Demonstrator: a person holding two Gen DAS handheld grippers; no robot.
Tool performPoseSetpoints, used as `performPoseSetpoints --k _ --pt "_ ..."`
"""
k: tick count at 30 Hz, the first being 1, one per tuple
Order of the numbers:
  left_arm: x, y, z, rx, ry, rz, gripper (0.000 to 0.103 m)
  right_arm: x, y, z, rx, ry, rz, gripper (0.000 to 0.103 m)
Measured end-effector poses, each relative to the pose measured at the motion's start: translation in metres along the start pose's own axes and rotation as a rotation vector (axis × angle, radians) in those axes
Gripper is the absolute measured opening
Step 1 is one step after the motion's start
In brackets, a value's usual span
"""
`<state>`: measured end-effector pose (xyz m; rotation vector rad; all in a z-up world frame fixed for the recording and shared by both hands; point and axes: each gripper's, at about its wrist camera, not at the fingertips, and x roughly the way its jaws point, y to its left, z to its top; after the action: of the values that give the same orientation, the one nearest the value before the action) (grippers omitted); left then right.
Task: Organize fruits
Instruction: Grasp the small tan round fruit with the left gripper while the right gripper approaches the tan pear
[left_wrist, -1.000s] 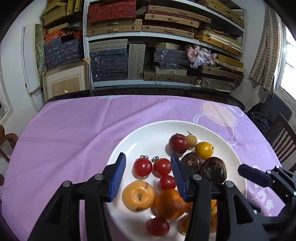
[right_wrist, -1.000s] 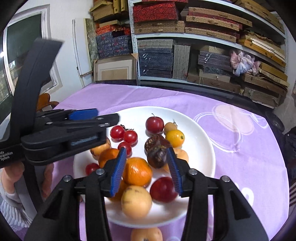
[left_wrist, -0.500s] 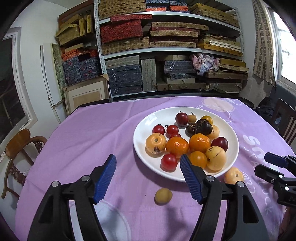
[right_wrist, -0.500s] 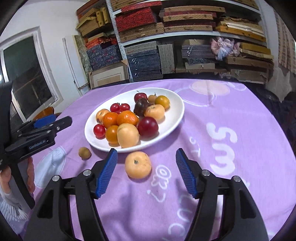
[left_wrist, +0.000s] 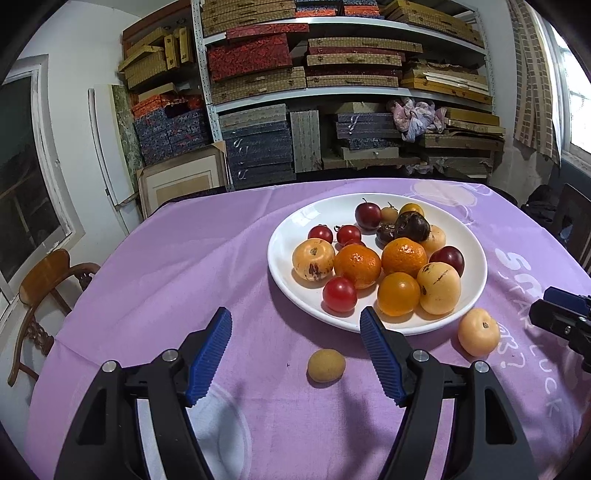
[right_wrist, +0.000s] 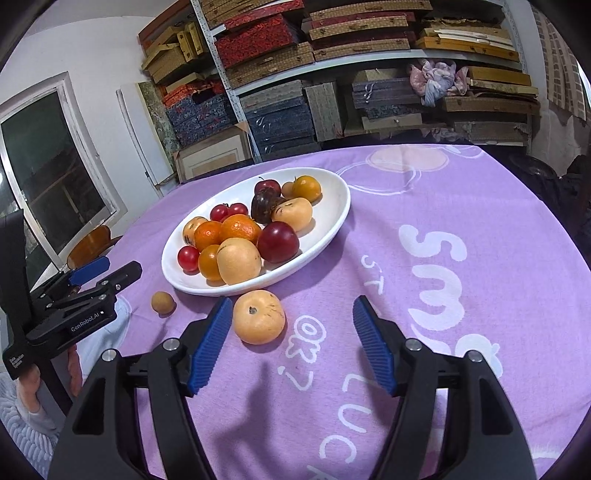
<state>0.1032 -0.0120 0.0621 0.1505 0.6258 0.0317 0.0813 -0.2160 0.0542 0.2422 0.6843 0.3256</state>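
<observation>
A white plate (left_wrist: 291, 229) piled with several oranges, tomatoes, plums and yellow fruits sits on the purple tablecloth. In front of it a small brown fruit (left_wrist: 326, 365) lies on the cloth, just ahead of my open left gripper (left_wrist: 295, 317) and between the lines of its fingers. A pale orange fruit (right_wrist: 259, 316) lies beside the plate (right_wrist: 332, 206), close to the left finger of my right gripper (right_wrist: 292, 306). That gripper's jaws are opening and nothing is pressed between them. The small brown fruit (right_wrist: 163, 302) and the left gripper (right_wrist: 118, 267) also show in the right wrist view.
Shelves (left_wrist: 332, 110) stacked with boxes stand behind the table. A wooden chair (left_wrist: 48, 273) is at the left edge. White lettering (right_wrist: 436, 273) is printed on the cloth to the right of the plate. A person's hand (right_wrist: 27, 384) holds the left gripper's handle.
Both grippers have pulled back from over the plate to the near side of the table and opened wider. The two loose fruits on the cloth have come into view.
</observation>
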Motion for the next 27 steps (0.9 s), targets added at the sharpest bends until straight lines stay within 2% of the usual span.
performPoseSetpoints --k 6,8,10,13,23,25,27 --pt "0.021 -0.002 -0.013 0.012 0.069 -0.035 0.074 0.002 0.002 -0.002 -0.016 0.010 -0.003 0.071" --pt "0.026 0.002 -0.016 -0.002 0.102 -0.084 0.074 0.003 0.003 -0.002 -0.021 0.013 -0.006 0.072" --pt "0.026 0.008 -0.018 -0.026 0.097 -0.109 0.074 0.004 0.003 -0.002 -0.022 0.017 -0.005 0.072" --pt "0.028 0.006 -0.020 -0.009 0.113 -0.153 0.074 0.003 0.002 -0.002 -0.018 0.018 0.005 0.073" --pt "0.050 -0.007 -0.024 0.037 0.227 -0.207 0.074 0.001 0.010 -0.003 -0.042 0.023 0.027 0.073" --pt "0.052 -0.005 -0.024 0.022 0.238 -0.226 0.072 0.001 0.012 -0.004 -0.047 0.025 0.026 0.073" --pt "0.054 -0.002 -0.025 0.003 0.244 -0.243 0.057 0.002 0.013 -0.005 -0.050 0.028 0.026 0.074"
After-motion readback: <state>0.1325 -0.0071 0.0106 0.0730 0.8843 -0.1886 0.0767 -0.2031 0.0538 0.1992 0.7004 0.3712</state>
